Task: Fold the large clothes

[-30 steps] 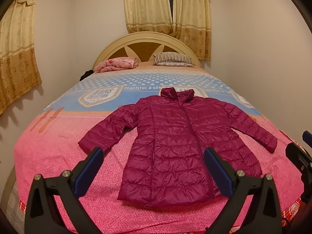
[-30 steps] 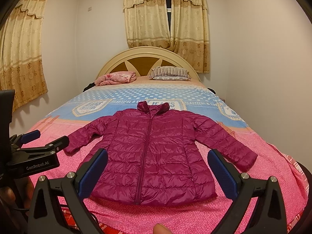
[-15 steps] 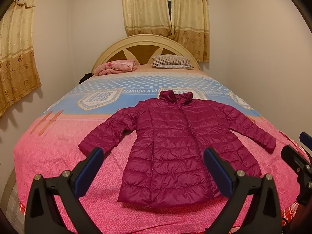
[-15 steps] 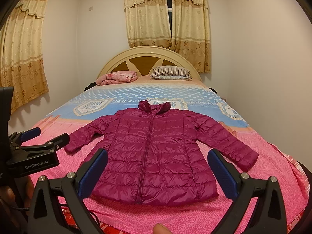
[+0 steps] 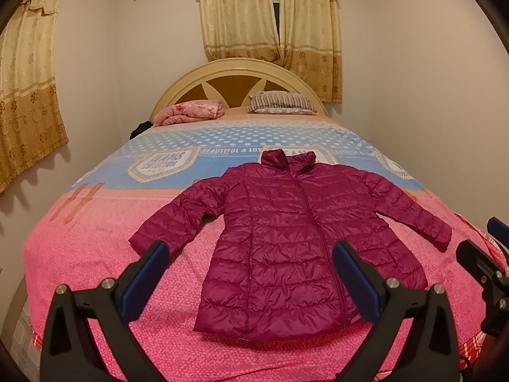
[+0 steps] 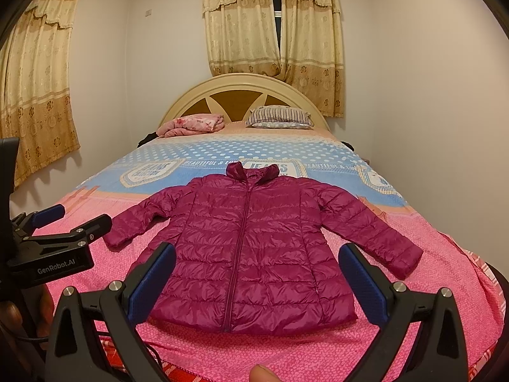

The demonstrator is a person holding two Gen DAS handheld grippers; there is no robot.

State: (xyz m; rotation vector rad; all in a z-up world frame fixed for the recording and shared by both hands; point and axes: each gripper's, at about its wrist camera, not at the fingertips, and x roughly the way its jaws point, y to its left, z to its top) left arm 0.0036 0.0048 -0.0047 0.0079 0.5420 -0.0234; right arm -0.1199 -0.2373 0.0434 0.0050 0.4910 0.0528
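A wide bed fills the room, its spread hot pink at the near end and pale blue with white dots farther up – badge-shaped prints and a line of lettering run across the blue band. At the head stands a cream arched headboard with brown fan-shaped panels. Just in front of it lies a striped pillow on the right, and a folded pink floral blanket on the left, well apart from the pillow. Something dark sits at the bed's far left edge – too small to tell what. Beige patterned curtains hang behind the headboard, with another curtain on the left wall
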